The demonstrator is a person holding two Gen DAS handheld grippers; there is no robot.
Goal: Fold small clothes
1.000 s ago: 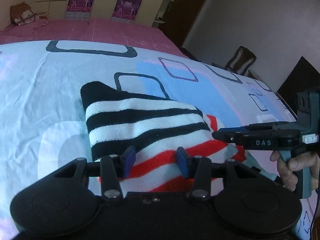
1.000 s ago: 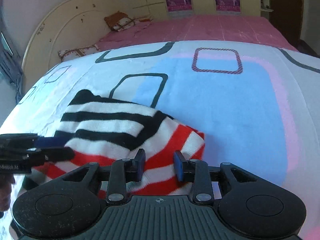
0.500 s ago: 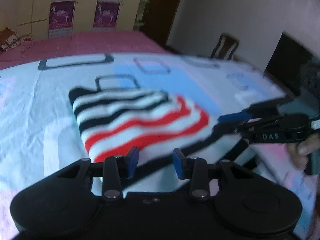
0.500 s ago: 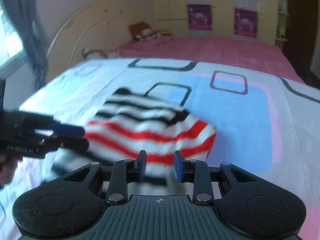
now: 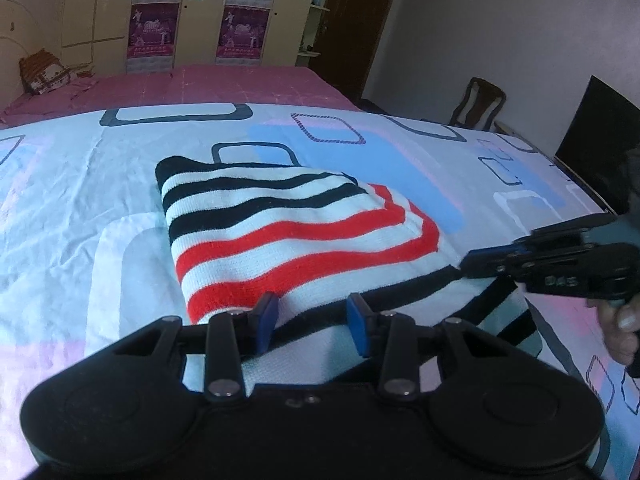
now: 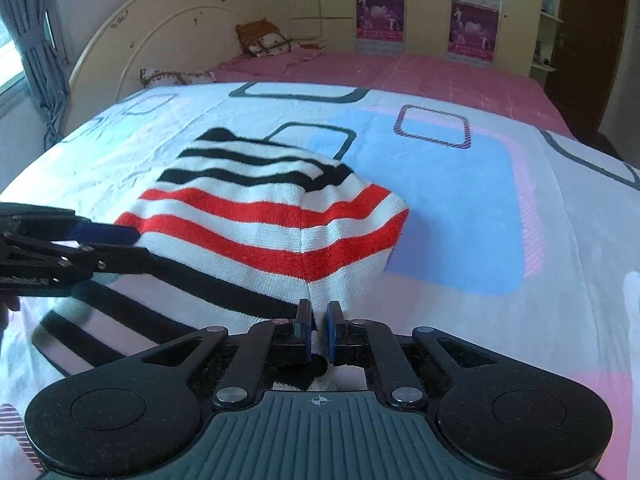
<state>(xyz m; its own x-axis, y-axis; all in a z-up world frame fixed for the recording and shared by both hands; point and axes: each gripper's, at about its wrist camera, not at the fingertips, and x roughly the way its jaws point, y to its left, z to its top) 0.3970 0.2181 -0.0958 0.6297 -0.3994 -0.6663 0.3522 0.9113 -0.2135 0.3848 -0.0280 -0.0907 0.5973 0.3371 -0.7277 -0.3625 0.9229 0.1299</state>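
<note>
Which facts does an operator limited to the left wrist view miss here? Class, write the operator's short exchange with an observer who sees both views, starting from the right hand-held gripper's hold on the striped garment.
Operator: I only see it from the side. Is the right hand-held gripper gripping the striped garment?
Observer: Yes. In the right wrist view its fingers are nearly together, with white fabric pinched between them.
Operator: Where on the garment?
Observer: At the near edge, just beside the vertical seam that runs through the red stripes.
</note>
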